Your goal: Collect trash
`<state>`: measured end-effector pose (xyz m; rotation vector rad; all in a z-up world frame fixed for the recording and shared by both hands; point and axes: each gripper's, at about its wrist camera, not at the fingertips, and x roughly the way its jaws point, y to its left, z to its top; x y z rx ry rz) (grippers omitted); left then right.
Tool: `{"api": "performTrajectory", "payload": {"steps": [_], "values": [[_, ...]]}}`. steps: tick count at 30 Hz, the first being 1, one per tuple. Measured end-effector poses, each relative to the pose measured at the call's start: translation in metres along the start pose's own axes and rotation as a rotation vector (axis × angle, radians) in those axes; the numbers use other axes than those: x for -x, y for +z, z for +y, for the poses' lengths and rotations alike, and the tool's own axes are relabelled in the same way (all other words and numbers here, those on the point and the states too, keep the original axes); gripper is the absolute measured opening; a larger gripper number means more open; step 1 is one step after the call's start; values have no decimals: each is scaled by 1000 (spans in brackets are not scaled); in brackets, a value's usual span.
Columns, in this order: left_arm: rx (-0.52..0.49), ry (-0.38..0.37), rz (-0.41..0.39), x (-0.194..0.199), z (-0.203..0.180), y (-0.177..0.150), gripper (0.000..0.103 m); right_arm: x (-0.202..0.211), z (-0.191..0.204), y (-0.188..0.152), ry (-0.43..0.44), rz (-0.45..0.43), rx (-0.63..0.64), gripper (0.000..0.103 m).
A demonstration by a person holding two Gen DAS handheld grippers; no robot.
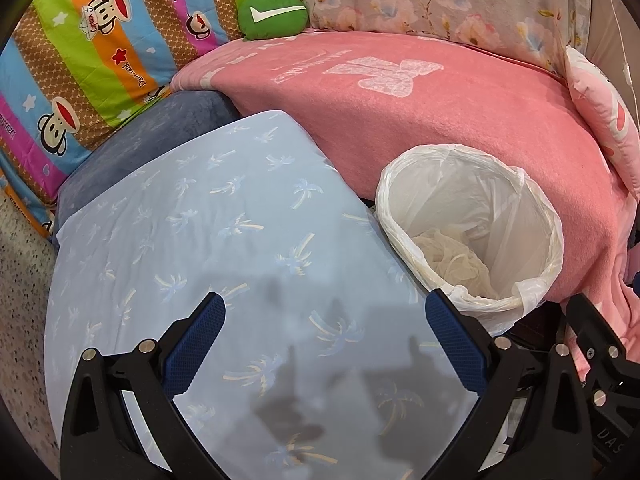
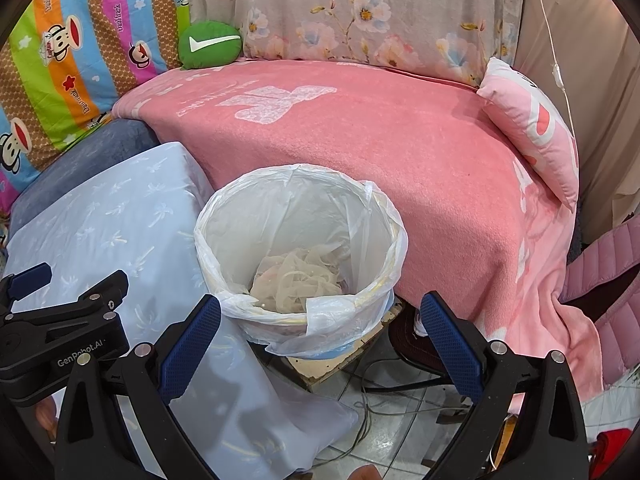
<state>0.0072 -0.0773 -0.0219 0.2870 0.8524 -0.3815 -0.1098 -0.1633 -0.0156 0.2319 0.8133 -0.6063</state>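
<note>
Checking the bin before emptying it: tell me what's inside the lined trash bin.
Inside the trash bin, a crumpled, sheer cream-coloured wad lies on the bottom of the white liner. Anything beneath that wad is covered.

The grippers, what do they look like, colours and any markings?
Both the left gripper and the right gripper have black plastic frames with silver rivets, and blue textured pads lining the jaws. The left gripper's body reads "GenRobot.AI" in white, seen from the right wrist view.
</note>
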Motion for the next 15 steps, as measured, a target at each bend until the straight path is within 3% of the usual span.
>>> {"api": "performTrajectory", "payload": {"steps": [15], "values": [[21,12,5,2,6,1,96,10,-1,4,6,-11,-27,97]]}}
